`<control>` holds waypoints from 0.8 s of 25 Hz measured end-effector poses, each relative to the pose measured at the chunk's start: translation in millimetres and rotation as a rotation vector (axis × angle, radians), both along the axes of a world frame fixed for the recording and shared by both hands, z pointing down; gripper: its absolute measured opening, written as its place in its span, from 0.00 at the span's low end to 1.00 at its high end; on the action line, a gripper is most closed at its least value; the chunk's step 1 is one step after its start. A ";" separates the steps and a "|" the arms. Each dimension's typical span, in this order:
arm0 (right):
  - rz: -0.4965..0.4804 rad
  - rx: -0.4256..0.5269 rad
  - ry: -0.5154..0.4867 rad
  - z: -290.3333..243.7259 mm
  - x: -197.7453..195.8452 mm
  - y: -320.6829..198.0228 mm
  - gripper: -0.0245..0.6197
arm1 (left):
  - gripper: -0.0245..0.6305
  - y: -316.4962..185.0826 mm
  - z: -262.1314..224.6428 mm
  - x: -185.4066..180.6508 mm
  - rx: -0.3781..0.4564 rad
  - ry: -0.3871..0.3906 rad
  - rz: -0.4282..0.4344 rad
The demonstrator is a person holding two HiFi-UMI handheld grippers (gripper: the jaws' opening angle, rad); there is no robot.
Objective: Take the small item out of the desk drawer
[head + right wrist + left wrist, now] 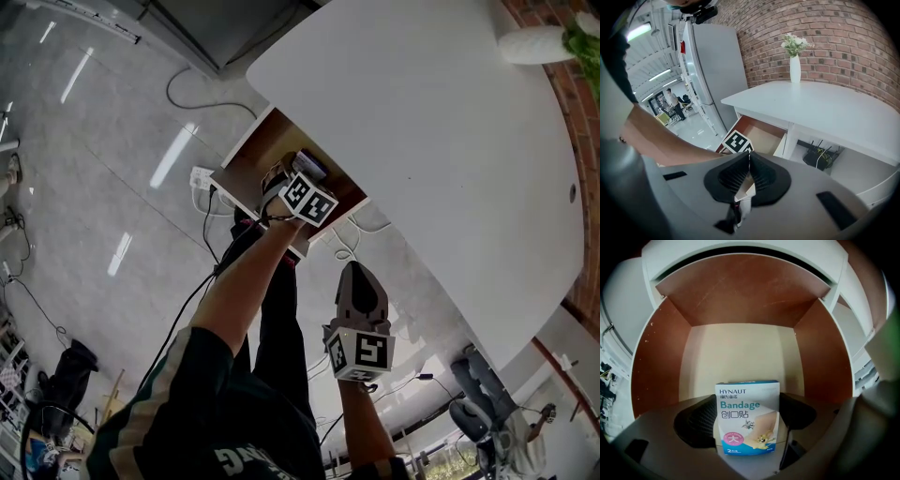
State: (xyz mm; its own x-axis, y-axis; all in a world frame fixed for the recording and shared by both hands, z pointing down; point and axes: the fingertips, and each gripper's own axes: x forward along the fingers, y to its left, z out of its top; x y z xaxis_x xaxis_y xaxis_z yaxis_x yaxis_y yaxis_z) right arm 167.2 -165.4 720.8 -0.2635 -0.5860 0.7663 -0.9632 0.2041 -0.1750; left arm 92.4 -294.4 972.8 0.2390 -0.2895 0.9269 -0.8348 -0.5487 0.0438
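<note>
The desk drawer (740, 350) stands pulled out, with brown walls and a pale bare bottom. A small blue and white bandage box (747, 416) stands upright between the dark pads of my left gripper (747, 420), which is shut on it inside the drawer. In the head view the left gripper (305, 192) sits over the open drawer (248, 155). My right gripper (357, 274) hangs apart, below the desk edge, its jaws (748, 176) shut with nothing between them. In the right gripper view the left gripper's marker cube (737, 142) shows at the drawer (764, 135).
The white desk top (441, 122) overhangs the drawer's back. A white vase with flowers (795, 65) stands near the brick wall. A router with cables (819, 157) lies under the desk. A power strip (202, 176) and cables lie on the grey floor.
</note>
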 end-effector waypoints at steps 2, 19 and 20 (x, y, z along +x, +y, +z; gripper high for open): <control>-0.007 0.003 -0.002 -3.0 -2.1 -0.8 0.08 | 0.70 -1.1 -10.0 -0.5 0.020 0.013 -0.006; -0.052 0.126 -0.026 -62.9 -16.3 -16.7 0.08 | 0.70 2.2 -145.3 -41.0 0.152 0.082 -0.066; -0.055 0.130 -0.027 -66.7 -16.6 -17.1 0.08 | 0.70 4.3 -153.9 -42.5 0.155 0.084 -0.065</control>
State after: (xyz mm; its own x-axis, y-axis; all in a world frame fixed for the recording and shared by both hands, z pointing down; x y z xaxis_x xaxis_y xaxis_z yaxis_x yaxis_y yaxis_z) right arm 150.6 -182.5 654.1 -0.3175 -0.6641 0.6769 -0.9452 0.2790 -0.1697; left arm 49.9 -290.2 818.9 0.2900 -0.4450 0.8473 -0.8656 -0.4996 0.0339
